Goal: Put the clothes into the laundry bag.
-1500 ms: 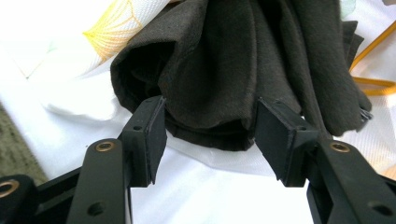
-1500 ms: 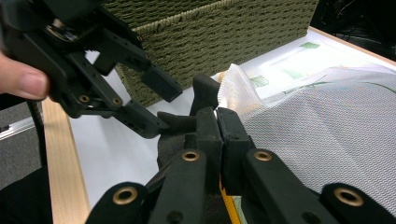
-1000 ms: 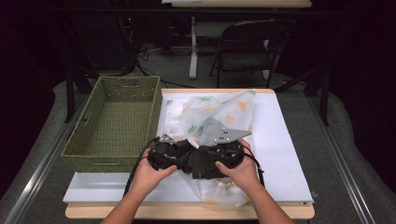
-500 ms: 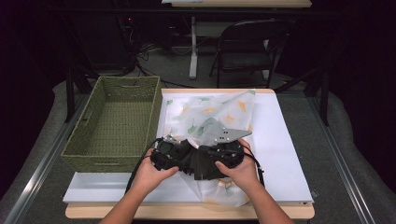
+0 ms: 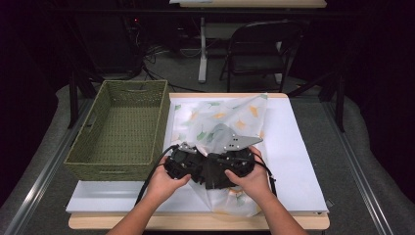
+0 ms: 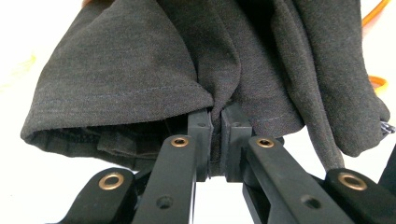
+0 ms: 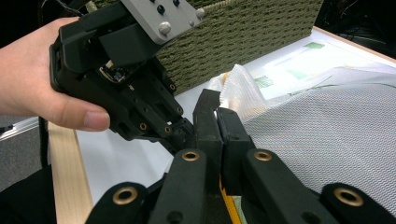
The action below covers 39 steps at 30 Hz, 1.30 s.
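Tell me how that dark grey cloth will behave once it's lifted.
Likely floppy: the dark grey cloth hangs in soft folds from the left gripper, whose jaws pinch its stitched hem. Probably light, since that small pinch holds its bunched folds. Unlikely to slip; the weave looks matte.

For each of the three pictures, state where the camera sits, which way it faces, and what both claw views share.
High view: above the person's side, facing forward and down on the table; both forearms enter below.
Left gripper view: on the left claw, looking along its jaws, pinched on dark grey fabric.
Right gripper view: on the right claw, jaws closed, facing the wicker basket.
Shared: the left claw.
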{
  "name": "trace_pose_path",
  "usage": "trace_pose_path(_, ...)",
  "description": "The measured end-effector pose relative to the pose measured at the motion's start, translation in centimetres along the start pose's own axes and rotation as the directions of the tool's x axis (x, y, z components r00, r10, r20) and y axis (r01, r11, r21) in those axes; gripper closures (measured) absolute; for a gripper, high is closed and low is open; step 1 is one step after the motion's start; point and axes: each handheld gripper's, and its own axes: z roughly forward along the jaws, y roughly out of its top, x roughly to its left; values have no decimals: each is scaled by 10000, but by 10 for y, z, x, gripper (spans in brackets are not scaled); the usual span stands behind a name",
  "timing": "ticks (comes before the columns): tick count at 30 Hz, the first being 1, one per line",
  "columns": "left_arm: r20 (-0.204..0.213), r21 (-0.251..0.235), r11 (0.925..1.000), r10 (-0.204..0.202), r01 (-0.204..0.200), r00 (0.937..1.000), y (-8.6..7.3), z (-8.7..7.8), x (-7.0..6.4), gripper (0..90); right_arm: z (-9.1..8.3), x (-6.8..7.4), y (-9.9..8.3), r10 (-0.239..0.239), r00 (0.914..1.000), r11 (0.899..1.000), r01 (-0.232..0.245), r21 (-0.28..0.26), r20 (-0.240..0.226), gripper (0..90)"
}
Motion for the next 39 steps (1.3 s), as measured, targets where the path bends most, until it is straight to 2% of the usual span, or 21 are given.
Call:
trace_pose_path(5,299,-474,9985,-267,281,9992,7,1,-2,856,1,2,1,-60,10000,10000,60,21,-43,889)
trace_pose_path(11,336,-784,9958,-458,484,9984,21,9,-6,855,0,4,2,-96,9999,9999,95,-65,-121,889)
trace_pose_path(15,170,-862,9946,-569,582,9982,25,16,-3,855,-1,3,2,-108,9999,9999,108,-58,-75,889)
trace_pose_path(17,206,-909,9932,-706,722,9973,25,18,-2,852,-2,1,1,-51,10000,10000,51,-65,-45,889)
trace_pose_path(20,111,-848,9943,-640,647,9979,22,17,-1,836,-2,-1,0,22,10000,10000,-22,-60,-33,889)
trace_pose_path(21,61,-895,9932,-736,738,9973,21,16,-2,823,-2,-1,0,23,10000,10000,-23,-52,-14,889)
trace_pose_path(25,-97,-801,9954,-536,527,9985,18,7,-2,703,-2,-2,0,1,10000,10000,-1,-46,36,889)
trace_pose_path(26,-182,-822,9952,-541,524,9984,16,5,-3,674,-2,-2,0,-3,10000,10000,3,-51,35,889)
trace_pose_path(29,-91,-932,9938,-616,605,9981,11,-5,-2,610,-3,-2,-1,-7,10000,10000,7,-54,48,889)
trace_pose_path(34,-298,-919,9939,-640,610,9975,1,-15,0,563,-3,-3,-1,33,10000,10000,-32,-84,80,888)
trace_pose_path(39,-455,-838,9937,-786,746,9959,-3,-14,4,528,-4,-3,0,18,10000,10000,-17,-93,75,889)
